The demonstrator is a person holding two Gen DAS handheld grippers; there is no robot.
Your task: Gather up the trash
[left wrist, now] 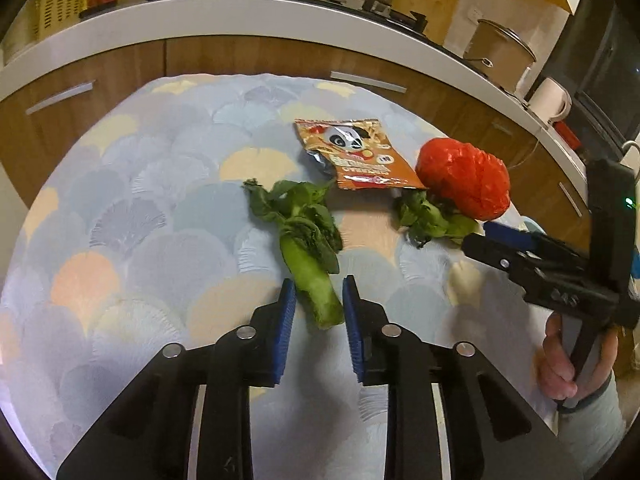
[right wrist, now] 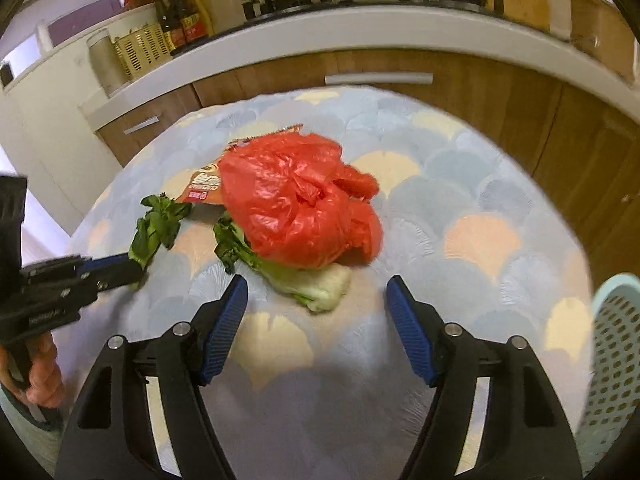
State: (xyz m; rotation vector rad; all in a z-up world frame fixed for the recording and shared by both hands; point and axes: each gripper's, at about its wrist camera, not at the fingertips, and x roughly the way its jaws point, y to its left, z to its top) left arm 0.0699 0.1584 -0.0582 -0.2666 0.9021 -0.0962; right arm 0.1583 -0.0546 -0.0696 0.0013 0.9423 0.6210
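The left gripper (left wrist: 319, 294) is partly open, and its two blue pads sit on either side of the cut end of a green vegetable stalk (left wrist: 306, 248). The pads look very close to the stalk, but I cannot tell if they touch it. The stalk lies on the counter (left wrist: 120, 200), which has a blue and peach shell cloth on it. Its long way points from near to far, straight out from the gripper, with the thick stem near and the dark leaves far. So this gripper only needs to squeeze, I think. The right gripper (right wrist: 316, 300) is open wide and holds nothing. Just past it lies a second leafy vegetable (right wrist: 316, 284), with its pale stem end near. A crumpled red plastic bag (right wrist: 296, 208) sits on top of its leaves. A snack wrapper (left wrist: 356, 154) lies farther back, between the two greens. A light blue basket (right wrist: 616, 340) with holes stands at the right edge, nearer the right gripper. The trash likely goes there.
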